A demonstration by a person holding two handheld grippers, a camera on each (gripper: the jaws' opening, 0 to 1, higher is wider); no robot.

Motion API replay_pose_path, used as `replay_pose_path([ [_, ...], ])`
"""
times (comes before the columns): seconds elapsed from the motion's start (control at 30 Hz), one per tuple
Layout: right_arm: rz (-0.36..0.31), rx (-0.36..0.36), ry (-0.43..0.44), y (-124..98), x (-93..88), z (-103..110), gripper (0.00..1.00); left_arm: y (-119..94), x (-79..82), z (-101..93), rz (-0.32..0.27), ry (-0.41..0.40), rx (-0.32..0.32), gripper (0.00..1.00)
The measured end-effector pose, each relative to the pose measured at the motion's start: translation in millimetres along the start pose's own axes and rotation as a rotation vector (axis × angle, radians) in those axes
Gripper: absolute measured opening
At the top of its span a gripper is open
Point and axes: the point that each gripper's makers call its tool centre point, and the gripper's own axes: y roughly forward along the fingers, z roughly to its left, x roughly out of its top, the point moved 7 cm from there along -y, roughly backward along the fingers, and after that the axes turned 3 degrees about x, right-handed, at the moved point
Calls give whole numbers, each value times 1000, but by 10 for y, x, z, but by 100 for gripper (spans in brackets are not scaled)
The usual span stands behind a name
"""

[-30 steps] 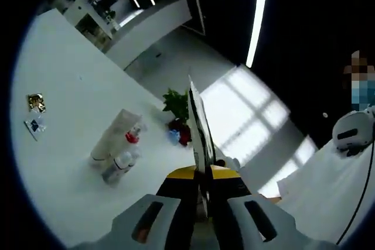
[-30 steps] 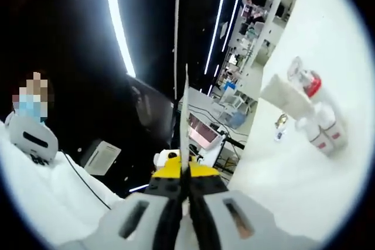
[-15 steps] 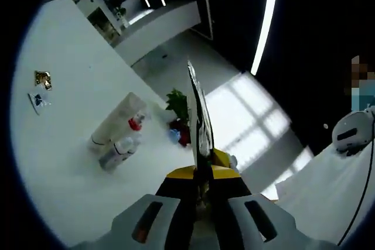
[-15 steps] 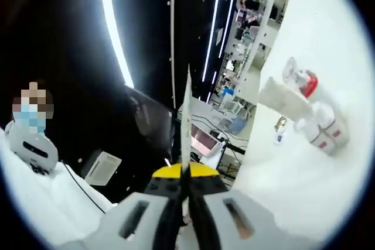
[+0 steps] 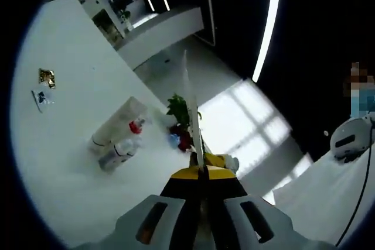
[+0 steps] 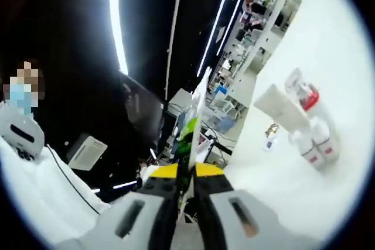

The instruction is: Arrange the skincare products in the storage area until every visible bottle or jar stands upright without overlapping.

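Observation:
A cluster of skincare products sits on the white table [image 5: 64, 174], well ahead of both grippers. It holds a tall white tube [image 5: 116, 125], a clear bottle with a red cap [image 5: 136, 126] and two small white bottles [image 5: 119, 153]. The right gripper view shows the tube [image 6: 280, 109], the red-capped bottle [image 6: 307, 96] and the small bottles [image 6: 316, 147] pressed close together. Both views are strongly tilted, so I cannot tell which products stand upright. My left gripper [image 5: 202, 175] is shut on a thin flat card [image 5: 191, 115]. My right gripper [image 6: 186, 175] is shut on a thin card [image 6: 195, 122] with green print.
Two small packets [image 5: 44, 86] lie on the table away from the cluster. A green plant in a red pot [image 5: 181, 122] stands beyond the table edge. A person in white with a white device [image 5: 350, 137] is off to the side. Shelves [image 6: 263, 16] stand far back.
Both views have shifted a little with the hands. The card in my right gripper has turned and now shows a printed face. The products have not moved.

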Motion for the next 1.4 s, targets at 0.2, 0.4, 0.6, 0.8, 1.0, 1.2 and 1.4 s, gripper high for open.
replay_pose_path([
  [0.2, 36, 7, -86, 38, 17, 58, 28, -13, 35, -49, -19, 13, -4, 0],
  [0.4, 92, -36, -136, 12, -34, -3, 47, -75, 119, -14, -51, 0, -9, 0],
  [0.6, 93, -41, -155, -18, -40, -14, 50, -128, 117, 73, -44, 16, 18, 0],
  [0.8, 115, -67, -202, -38, -45, -40, 56, -152, 134, 147, -49, 20, 40, 0],
  [1.0, 135, -104, -233, -78, -42, -95, 65, -168, 165, 238, -50, 23, 64, 0],
  [1.2, 153, -138, -261, -125, -39, -154, 71, -182, 190, 343, -44, 23, 90, 0],
  [1.4, 171, -165, -280, -161, -36, -211, 77, -190, 206, 447, -36, 17, 115, 0],
])
